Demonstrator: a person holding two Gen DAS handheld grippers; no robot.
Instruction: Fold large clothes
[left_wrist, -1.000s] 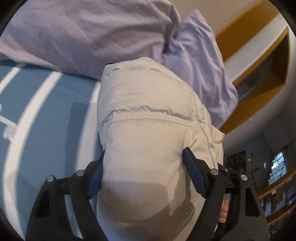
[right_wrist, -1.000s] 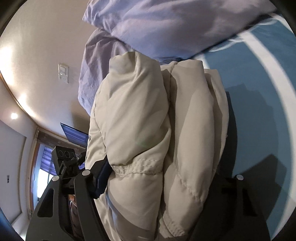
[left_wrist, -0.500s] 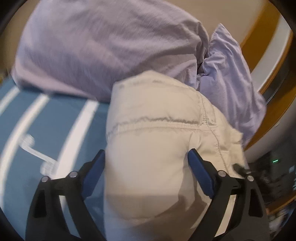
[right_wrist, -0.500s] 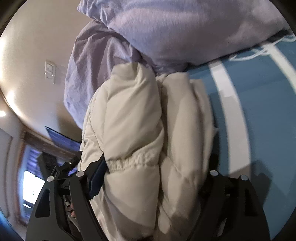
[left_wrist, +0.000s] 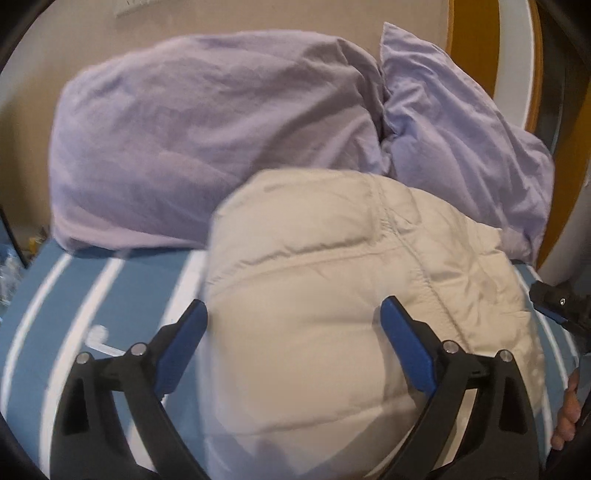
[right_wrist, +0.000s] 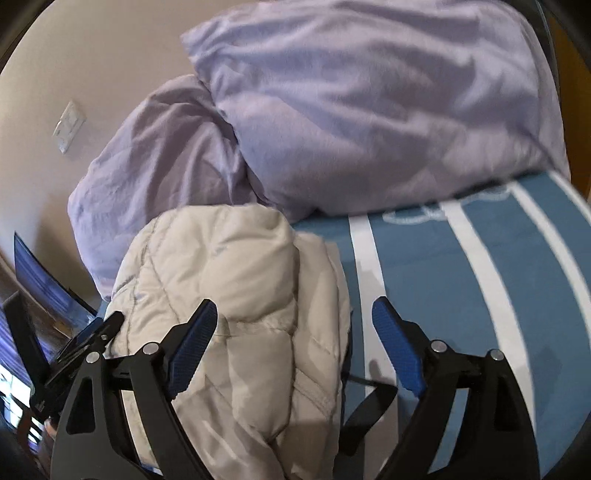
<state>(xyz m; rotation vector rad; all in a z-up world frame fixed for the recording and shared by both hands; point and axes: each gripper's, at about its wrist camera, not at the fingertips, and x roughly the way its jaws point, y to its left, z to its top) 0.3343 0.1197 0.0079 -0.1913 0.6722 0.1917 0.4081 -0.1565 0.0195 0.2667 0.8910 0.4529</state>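
Puffer jacket (left_wrist: 332, 295) lies folded on the bed (left_wrist: 92, 295) against the pillows (left_wrist: 207, 147). We see the left gripper (left_wrist: 293, 321) opening astride it, right gripper (right_wrist: 295, 325) spread above, neither gripping.

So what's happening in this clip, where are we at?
A person with a handheld gripper in each hand is folding a beige puffer jacket on a blue-and-white striped bed, in front of two lilac pillows. The jacket lies bundled up. The left gripper is opening around it; the right gripper stands open, and neither presses on it.
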